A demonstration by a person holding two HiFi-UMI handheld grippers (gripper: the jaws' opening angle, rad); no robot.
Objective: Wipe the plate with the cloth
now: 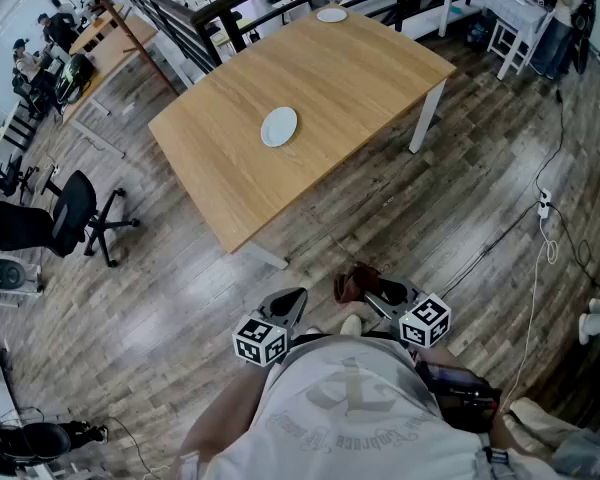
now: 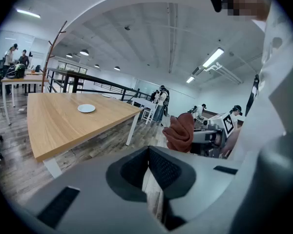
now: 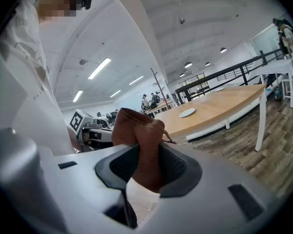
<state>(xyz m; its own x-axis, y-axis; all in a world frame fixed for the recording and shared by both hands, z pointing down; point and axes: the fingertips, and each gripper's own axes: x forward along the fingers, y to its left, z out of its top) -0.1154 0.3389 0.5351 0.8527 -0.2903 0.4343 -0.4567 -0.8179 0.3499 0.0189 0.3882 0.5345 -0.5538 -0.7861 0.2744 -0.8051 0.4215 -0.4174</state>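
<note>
A white plate [image 1: 278,126] lies near the middle of the wooden table [image 1: 360,78], some way ahead of me; it also shows as plate [image 2: 86,108] and plate [image 3: 187,112]. My right gripper [image 1: 368,290] is shut on a rust-brown cloth [image 1: 354,282], held over the floor close to my body. The bunched cloth [image 3: 139,140] fills the space between the right gripper [image 3: 146,167] pads. My left gripper [image 1: 288,303] hangs beside it, and the left gripper [image 2: 148,155] is shut with nothing in it. From there the cloth [image 2: 179,131] shows to the right.
A second white plate [image 1: 331,15] sits at the table's far edge. A black office chair [image 1: 65,218] stands on the floor at left. Cables [image 1: 540,218] trail across the wood floor at right. A black railing [image 1: 230,18] runs behind the table; people sit at desks beyond it.
</note>
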